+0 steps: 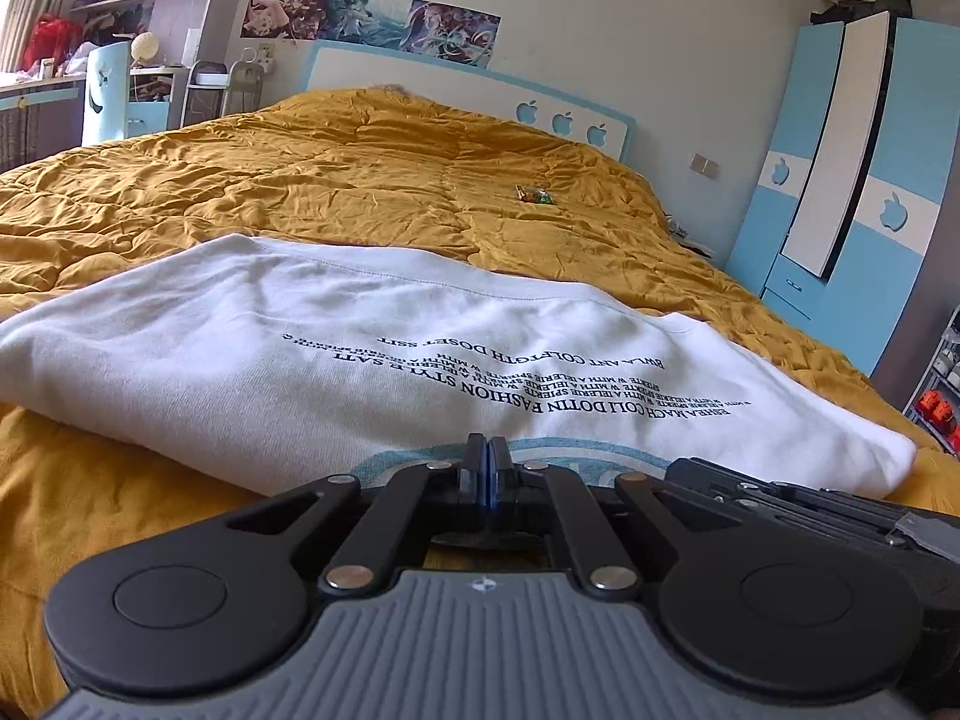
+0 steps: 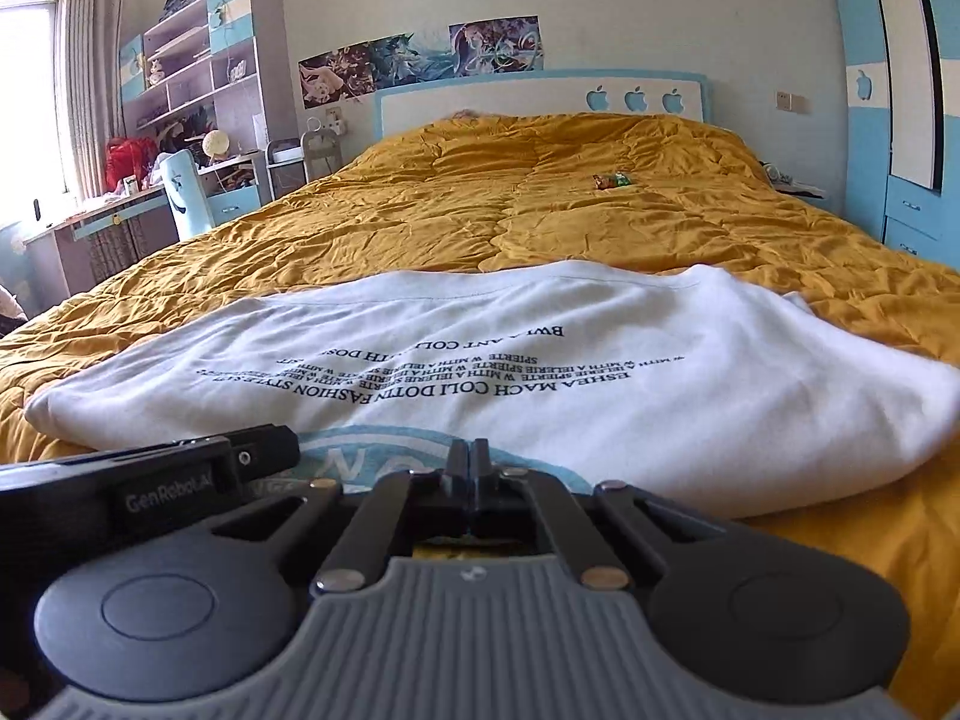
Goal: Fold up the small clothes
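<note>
I see the mustard quilt (image 1: 372, 180) spread over the whole bed, and on its near part lies the white printed shirt (image 1: 336, 348), already doubled into a broad band, so I judge at least one fold remains. My left gripper (image 1: 487, 450) and right gripper (image 2: 471, 456) sit clenched at its near edge, though I can't tell whether cloth is pinched between the pads.

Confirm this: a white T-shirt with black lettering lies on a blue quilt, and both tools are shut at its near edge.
Wrong on one count: the quilt is mustard yellow, not blue, as the right wrist view shows. The white T-shirt, left tool and right tool are as stated.
</note>
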Demonstrator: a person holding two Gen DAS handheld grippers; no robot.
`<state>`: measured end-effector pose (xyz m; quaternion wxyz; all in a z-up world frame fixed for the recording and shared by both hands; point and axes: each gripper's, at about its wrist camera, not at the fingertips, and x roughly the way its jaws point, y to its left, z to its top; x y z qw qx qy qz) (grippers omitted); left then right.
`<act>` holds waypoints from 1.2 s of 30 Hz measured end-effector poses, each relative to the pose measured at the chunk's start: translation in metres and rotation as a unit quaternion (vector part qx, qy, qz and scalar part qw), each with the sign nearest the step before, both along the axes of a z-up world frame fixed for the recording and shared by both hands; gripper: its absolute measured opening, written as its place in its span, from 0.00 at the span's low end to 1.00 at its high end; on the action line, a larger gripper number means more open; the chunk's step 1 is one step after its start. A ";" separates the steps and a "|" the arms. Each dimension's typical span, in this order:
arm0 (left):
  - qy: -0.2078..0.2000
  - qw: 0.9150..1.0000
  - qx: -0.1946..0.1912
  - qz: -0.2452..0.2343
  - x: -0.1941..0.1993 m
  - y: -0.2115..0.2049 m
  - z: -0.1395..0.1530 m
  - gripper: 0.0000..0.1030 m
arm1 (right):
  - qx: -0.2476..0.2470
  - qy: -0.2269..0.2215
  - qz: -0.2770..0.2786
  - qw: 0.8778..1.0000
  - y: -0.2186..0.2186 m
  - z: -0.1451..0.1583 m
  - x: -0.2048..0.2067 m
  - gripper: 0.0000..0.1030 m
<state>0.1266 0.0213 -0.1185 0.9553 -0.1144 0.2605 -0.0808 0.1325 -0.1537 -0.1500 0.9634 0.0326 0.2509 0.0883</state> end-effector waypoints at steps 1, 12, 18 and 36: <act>0.003 1.000 -0.002 0.001 0.000 0.001 0.001 0.05 | 0.005 0.001 -0.002 1.000 -0.005 0.000 0.000 0.00; 0.015 0.998 -0.011 0.061 0.004 0.049 0.008 0.06 | -0.011 0.014 -0.102 0.995 -0.063 0.008 -0.002 0.00; 0.026 0.997 -0.032 0.072 0.006 0.066 0.013 0.06 | 0.060 0.042 -0.172 0.982 -0.116 0.008 -0.003 0.00; 0.053 0.967 -0.041 0.247 -0.002 0.152 0.017 0.06 | 0.227 -0.001 -0.328 0.917 -0.191 0.016 -0.050 0.27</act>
